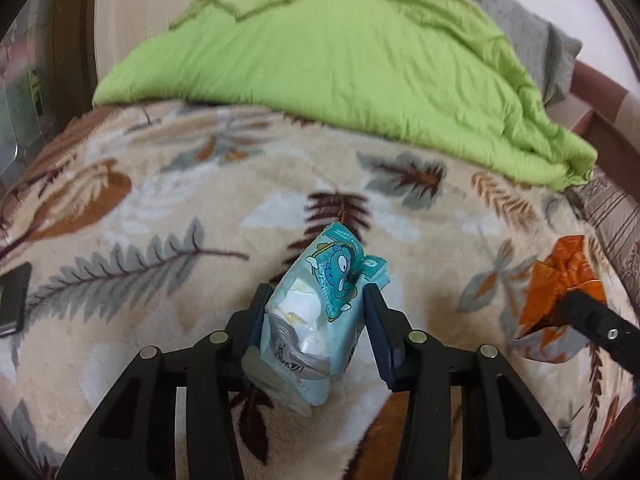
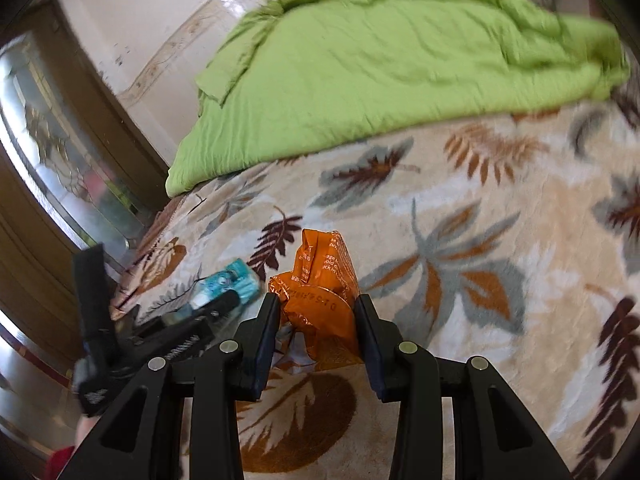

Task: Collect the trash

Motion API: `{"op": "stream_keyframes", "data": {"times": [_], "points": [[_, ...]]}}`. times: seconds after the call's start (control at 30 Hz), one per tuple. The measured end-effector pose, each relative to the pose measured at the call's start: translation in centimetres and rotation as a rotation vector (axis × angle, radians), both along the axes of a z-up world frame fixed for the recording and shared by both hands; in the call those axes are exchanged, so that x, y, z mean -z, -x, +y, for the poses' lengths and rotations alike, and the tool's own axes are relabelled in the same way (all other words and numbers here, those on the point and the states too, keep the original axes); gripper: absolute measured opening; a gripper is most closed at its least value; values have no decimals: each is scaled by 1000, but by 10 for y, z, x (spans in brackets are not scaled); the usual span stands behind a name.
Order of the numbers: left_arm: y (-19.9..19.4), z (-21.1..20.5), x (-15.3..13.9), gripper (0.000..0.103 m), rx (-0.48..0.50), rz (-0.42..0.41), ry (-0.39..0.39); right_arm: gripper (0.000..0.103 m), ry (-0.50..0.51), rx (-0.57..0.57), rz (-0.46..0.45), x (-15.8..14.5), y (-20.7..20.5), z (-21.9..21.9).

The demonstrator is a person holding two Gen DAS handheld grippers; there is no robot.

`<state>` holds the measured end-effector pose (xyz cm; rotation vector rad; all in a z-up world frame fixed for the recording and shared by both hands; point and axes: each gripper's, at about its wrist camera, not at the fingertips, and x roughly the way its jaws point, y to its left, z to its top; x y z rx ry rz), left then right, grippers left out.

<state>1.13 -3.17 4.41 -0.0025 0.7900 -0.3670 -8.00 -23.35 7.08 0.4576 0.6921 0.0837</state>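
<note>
Both pieces of trash are thin, crinkly film, so the main risk is slipping. The left gripper [image 1: 316, 312] is closed on a pale blue wipes packet [image 1: 320, 312], which stands tilted between the pads with its lower end bulging out below them; a soft, half-empty pack like this could fold and slide free if it is swung quickly. The right gripper [image 2: 316, 320] is clamped on a crumpled orange wrapper [image 2: 324, 300], pinched mostly near one end, so the loose part could tear or work out of the pads. Either packet would drop back onto the leaf-patterned blanket [image 1: 160, 208] on the bed, or snag its pile if carried too low.

Both grippers point forward along the bed toward the green quilt [image 1: 340, 64], held low and roughly level, just above the blanket. The left one sits close beside the right, to its left, so the two tools could knock together if moved inward.
</note>
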Motion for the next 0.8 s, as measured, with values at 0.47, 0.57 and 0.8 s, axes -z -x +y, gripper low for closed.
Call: {"op": "stream_keyframes", "data": {"times": [0.47, 0.57, 0.8], "points": [[29, 2, -27, 44, -57, -196, -101, 42, 170, 2, -76, -18, 11, 23], [28, 1, -27, 44, -52, -199, -108, 41, 171, -1, -73, -17, 11, 23], [28, -1, -25, 44, -43, -199, -119, 42, 176, -8, -70, -18, 9, 27]]}}
